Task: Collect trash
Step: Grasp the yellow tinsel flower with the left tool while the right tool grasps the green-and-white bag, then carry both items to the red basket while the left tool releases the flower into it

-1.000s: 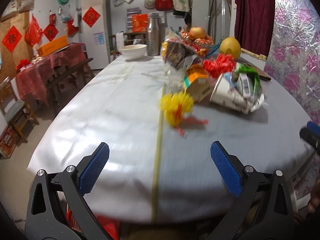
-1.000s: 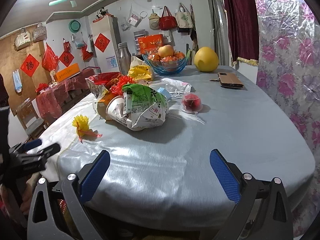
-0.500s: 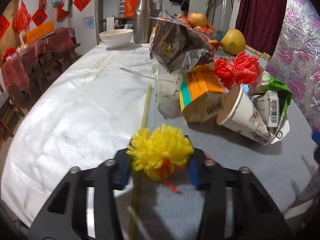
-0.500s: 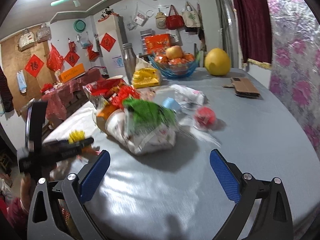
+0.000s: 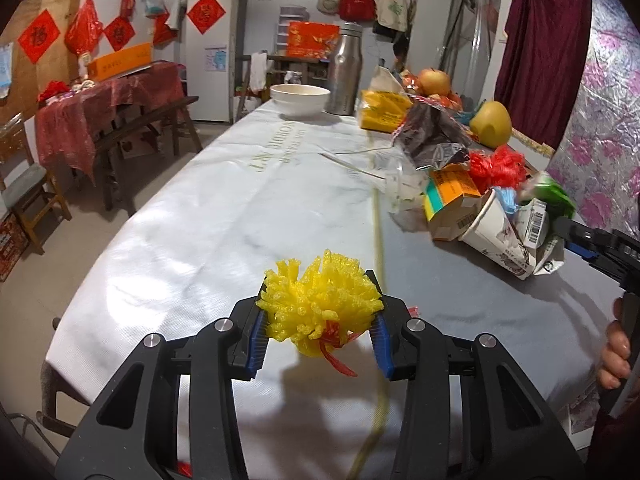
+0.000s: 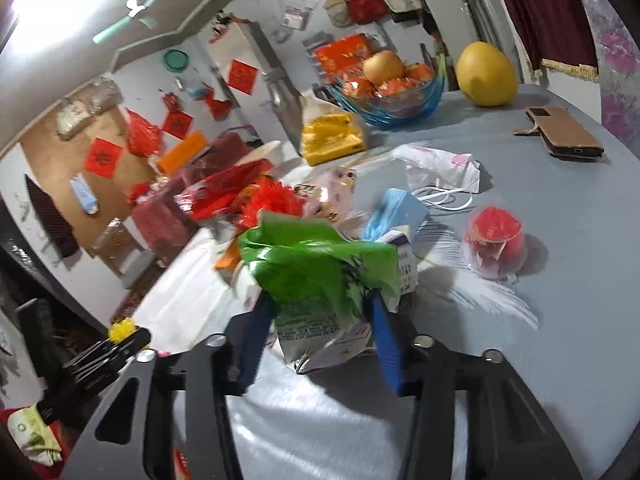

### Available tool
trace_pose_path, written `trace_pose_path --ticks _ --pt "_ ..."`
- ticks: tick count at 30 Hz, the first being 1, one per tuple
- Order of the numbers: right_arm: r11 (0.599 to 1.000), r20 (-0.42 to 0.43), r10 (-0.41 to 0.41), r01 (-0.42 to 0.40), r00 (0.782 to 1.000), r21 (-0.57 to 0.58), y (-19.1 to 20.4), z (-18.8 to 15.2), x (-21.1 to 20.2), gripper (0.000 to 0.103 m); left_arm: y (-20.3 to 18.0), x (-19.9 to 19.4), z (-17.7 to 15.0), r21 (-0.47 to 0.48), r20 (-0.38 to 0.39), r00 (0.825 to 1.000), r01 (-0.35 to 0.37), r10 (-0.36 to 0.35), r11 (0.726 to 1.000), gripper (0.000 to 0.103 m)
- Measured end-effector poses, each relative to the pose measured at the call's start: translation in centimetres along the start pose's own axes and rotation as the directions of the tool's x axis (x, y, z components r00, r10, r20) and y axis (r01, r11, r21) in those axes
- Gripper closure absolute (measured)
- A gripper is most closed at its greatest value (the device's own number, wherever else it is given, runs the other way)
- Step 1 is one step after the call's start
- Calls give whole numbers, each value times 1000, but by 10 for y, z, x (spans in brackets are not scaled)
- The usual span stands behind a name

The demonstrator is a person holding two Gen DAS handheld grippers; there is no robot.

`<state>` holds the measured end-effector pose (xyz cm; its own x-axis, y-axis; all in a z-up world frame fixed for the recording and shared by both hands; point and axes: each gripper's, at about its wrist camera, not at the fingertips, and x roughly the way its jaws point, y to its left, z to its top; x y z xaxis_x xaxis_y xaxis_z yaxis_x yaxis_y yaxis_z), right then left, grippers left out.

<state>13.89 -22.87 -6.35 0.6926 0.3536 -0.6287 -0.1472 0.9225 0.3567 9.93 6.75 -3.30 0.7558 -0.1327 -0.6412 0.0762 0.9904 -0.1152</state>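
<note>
My left gripper (image 5: 320, 330) is shut on a yellow foam fruit net (image 5: 320, 306) with a red ribbon, held just above the table (image 5: 208, 232) near its front edge. My right gripper (image 6: 318, 334) is closed around a green and white crumpled wrapper (image 6: 316, 276) at the front of the trash pile; it also shows in the left wrist view (image 5: 576, 236). The pile holds a paper cup (image 5: 496, 232), an orange carton (image 5: 452, 196), a red foam net (image 5: 498, 166) and a dark foil bag (image 5: 432, 138).
A red item in a clear plastic cup (image 6: 496, 240), a blue mask (image 6: 396, 212), a white bag (image 6: 440, 166), a phone (image 6: 564, 132), a fruit bowl (image 6: 392, 84), a pomelo (image 6: 486, 74), a steel flask (image 5: 346, 74) and a white bowl (image 5: 300, 98) stand on the table.
My left gripper closed on the yellow foam net and lifted it slightly. My right gripper moved forward to the pile and narrowed around the green wrapper.
</note>
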Motion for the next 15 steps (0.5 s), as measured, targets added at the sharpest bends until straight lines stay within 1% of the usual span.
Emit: trace_pose_path --ticks 4,6,10,13,15 --pt "1000 29 -11 11 1000 -8 5 -5 -10 57 5 -3 -9 -13 -6 1000 -12 12 1000 60" --pt "1000 51 -2 2 999 5 5 -8 -21 57 8 -5 -12 -20 -9 1000 -18 17 1000 60" --pt "1000 108 17 -14 994 -28 17 -15 -50 57 16 -18 -17 -24 17 999 -39 40 999 60" --pt "998 143 51 -45 988 -47 26 -17 -62 57 27 -30 -16 -45 34 998 -49 51 998 60" --pt "998 162 50 -41 986 -56 31 -17 -68 58 35 -37 -16 -64 43 998 -48 51 997 60"
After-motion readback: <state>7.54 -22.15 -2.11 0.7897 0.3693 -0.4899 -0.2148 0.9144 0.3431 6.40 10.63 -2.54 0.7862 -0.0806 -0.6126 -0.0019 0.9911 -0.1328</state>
